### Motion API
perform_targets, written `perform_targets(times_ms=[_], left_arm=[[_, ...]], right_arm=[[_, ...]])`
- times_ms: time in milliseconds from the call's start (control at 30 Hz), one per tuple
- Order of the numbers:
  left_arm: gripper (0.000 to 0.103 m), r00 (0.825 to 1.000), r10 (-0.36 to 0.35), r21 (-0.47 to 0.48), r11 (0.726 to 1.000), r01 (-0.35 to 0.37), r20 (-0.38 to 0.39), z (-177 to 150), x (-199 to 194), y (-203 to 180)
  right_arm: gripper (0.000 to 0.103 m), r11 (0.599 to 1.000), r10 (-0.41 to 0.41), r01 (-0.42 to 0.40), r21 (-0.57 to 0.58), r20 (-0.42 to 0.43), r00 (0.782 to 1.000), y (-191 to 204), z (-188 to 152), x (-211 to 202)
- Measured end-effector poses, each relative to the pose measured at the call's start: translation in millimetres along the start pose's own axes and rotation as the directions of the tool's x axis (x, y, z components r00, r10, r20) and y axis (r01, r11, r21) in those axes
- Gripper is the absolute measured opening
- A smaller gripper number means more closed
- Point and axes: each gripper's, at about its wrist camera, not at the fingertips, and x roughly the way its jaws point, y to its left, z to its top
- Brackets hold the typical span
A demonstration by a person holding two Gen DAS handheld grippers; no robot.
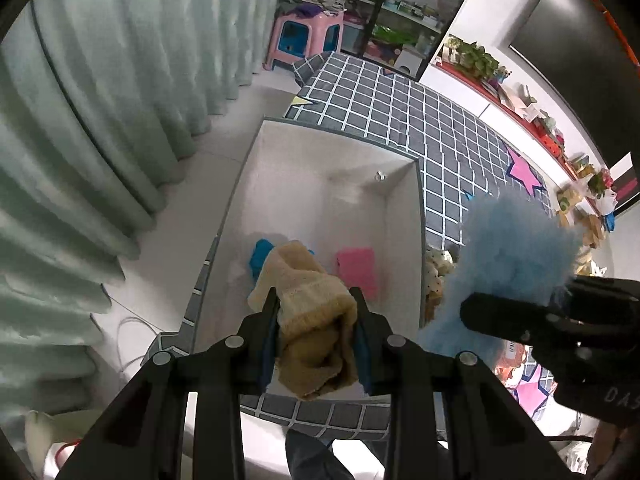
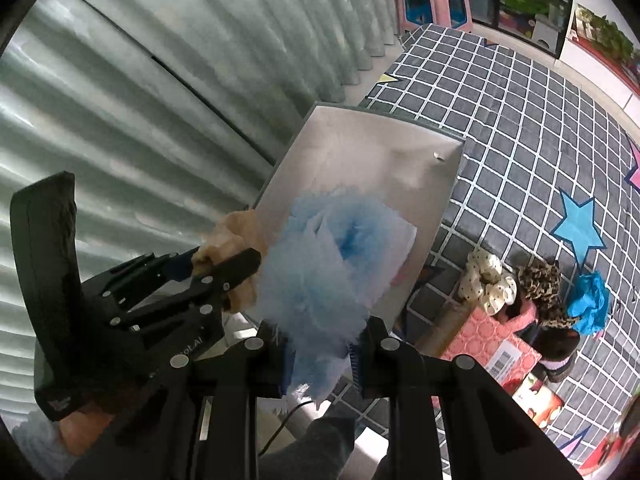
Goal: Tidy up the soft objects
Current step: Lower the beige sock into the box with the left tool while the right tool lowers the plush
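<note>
A home bedroom is indicated: a bed [image 1: 420, 128] covered in grid-patterned bedding, pale green curtains [image 1: 100, 120], a pink plastic stool [image 1: 304, 36], and shelves [image 1: 404, 4] stocked with household goods.

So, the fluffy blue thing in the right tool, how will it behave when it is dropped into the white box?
The fluffy blue thing is probably very light and floppy: it billows loosely above the right tool, whose jaws pinch only its base. It likely falls slowly and lands softly in the white box. Its fine fibres may cling to the pads.

Checked bedspread [image 2: 520, 128] bears white bin [image 1: 404, 216]; scrunchies [image 2: 490, 280] beside it.
</note>
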Motion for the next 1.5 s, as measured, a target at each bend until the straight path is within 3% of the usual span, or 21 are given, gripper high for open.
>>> perform_targets(times_ms=[500,933,1333,1433,1500], left_arm=[[0.035,1.000,0.005,0.003,1.000,-0.005,-0.028,19,22,-1],[0.035,0.997,0.053,0.022,0.998,-0.052,-0.048,52,52,0],[0.035,0.993,0.062,0.024,0.998,-0.060,-0.098,51,69,-5],[0.048,0.992,0.067,0.013,0.998,-0.066,-0.104,49,69,-6],[0.066,0.992,0.064,-0.006,0.998,-0.065,-0.109,49,69,-5]], right_arm=[[0.023,0.999,-0.009,0.009,0.031,-0.017,1.000,-12,20,13],[0.023,0.997,-0.031,0.031,0.072,0.001,1.000,-30,62,36],[0.024,0.992,-0.018,0.020,0.122,-0.012,1.000,-47,78,56],[0.024,0.992,-0.019,0.021,0.123,-0.012,1.000,-48,78,56],[0.026,0.992,-0.016,0.018,0.121,-0.012,1.000,-47,79,55]])
